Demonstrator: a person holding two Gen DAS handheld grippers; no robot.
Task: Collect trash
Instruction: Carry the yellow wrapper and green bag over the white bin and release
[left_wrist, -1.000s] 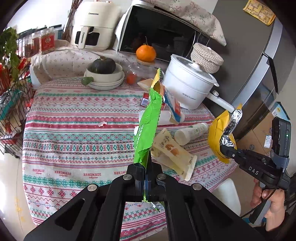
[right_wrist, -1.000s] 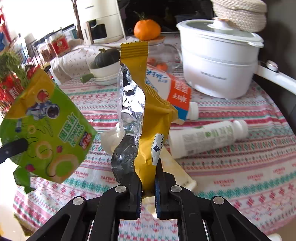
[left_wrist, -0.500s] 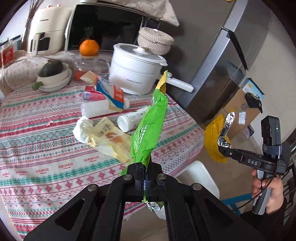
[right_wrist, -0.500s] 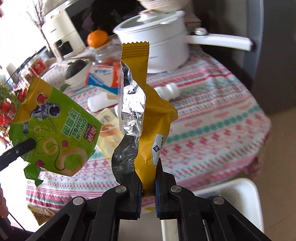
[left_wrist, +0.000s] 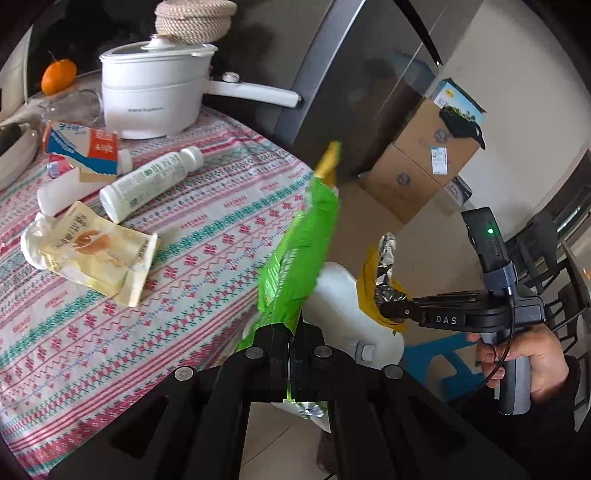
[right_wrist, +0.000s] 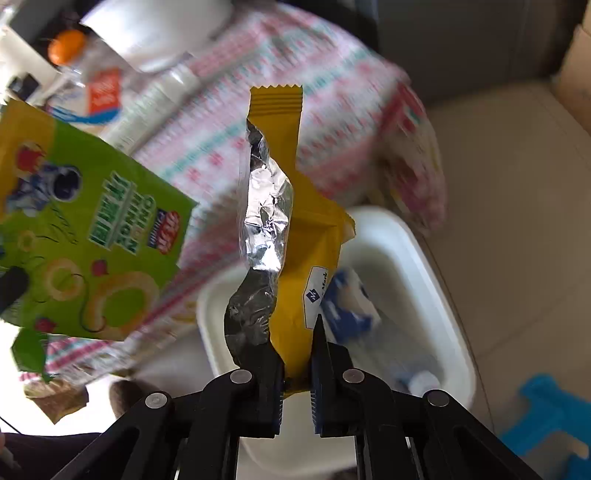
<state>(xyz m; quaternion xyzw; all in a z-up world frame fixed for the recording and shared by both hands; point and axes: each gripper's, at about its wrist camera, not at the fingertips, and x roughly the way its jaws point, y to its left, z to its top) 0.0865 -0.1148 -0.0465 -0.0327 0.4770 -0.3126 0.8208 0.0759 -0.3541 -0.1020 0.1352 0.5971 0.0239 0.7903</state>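
The left wrist view shows the desk (left_wrist: 207, 229) with its patterned cloth, where a white bottle (left_wrist: 147, 182), a milk carton (left_wrist: 83, 147), a pale yellow snack packet (left_wrist: 96, 258) and a crumpled tissue (left_wrist: 31, 243) lie near a white electric pot (left_wrist: 155, 96) and an orange (left_wrist: 58, 77); stacked cardboard boxes (left_wrist: 421, 162) stand on the floor beyond. The left claw (left_wrist: 291, 354) is clamped tight on the lower end of the green snack bag (left_wrist: 299, 258), which stands up edge-on past the desk's edge. To its right a hand (left_wrist: 524, 365) holds the right claw (left_wrist: 391, 314) level, with the yellow wrapper (left_wrist: 373, 280) over the white bin (left_wrist: 340, 306). Only the right wrist view looks down into that bin (right_wrist: 417, 258), showing a blue-and-white package (right_wrist: 351, 295) and a clear bottle (right_wrist: 402, 358) inside it, and a blue stool (right_wrist: 550, 413) beside it. There the right claw (right_wrist: 297, 373) has its jaws slightly parted around the yellow wrapper's (right_wrist: 306, 258) bottom edge; they have just been opening, and the right pad no longer seems to press on it. The green bag's (right_wrist: 92, 236) printed face hangs at the left. Compared with a second ago, both views have swung off the desk's middle towards its edge and the bin, which was then out of sight.
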